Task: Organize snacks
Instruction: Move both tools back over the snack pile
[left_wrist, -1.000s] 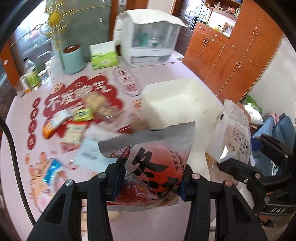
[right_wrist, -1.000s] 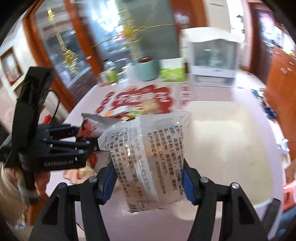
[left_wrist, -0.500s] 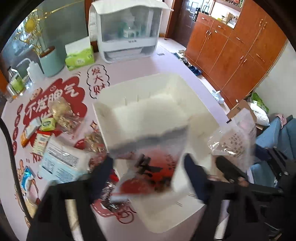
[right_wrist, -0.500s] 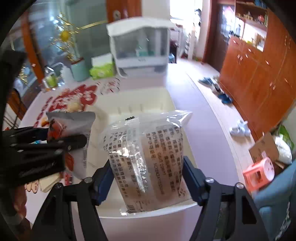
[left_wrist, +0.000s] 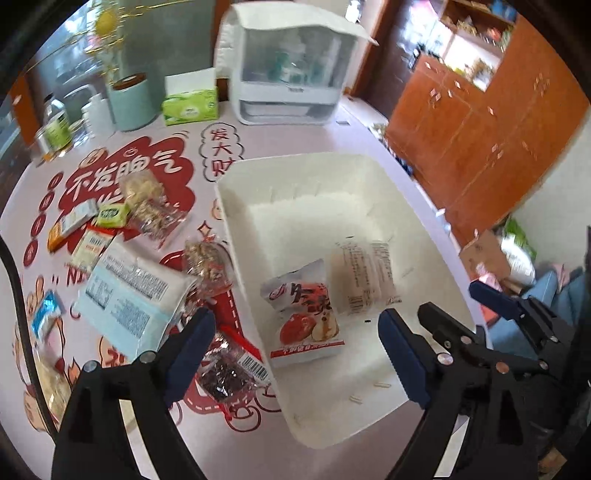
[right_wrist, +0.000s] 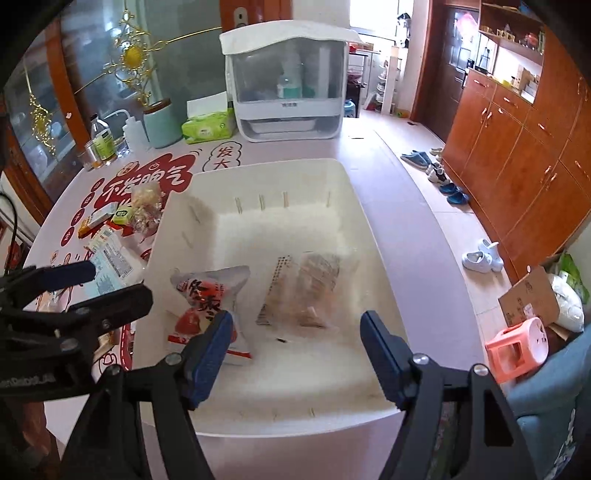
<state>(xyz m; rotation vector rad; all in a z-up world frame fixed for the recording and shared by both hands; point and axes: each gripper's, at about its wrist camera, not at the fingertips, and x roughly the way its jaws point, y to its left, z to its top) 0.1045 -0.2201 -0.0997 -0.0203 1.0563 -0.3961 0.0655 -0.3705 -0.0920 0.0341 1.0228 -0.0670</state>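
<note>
— Snacks on the left first: the pale blue packet (left_wrist: 129, 295), the nut bags (left_wrist: 208, 264) and the dark barcode pouch (left_wrist: 231, 373) lie crowded together on the table (left_wrist: 314, 136), right against the white bin (left_wrist: 373, 160). What worries you there?

— Overlap. The left hand-held gripper (left_wrist: 295, 354) has its jaws spread wide with nothing between them, so the next reach could pinch two wrappers at once or drag the barcode pouch (it lies touching the bin wall) off toward the table's near edge.

— And inside the bin?

— The red-printed packet (left_wrist: 304, 321) and the clear packet (left_wrist: 364, 275) rest side by side on the floor of the bin, near its front. Dropping more from height may pile everything at that end, and slick film slides.

— Further right?

— The right hand-held gripper (right_wrist: 295, 343), jaws likewise apart and empty, hangs over the bin's near rim. Both tools sit close together here; crossing toward the left pile risks knocking one against the other, or nudging the light bin along the table.
</note>
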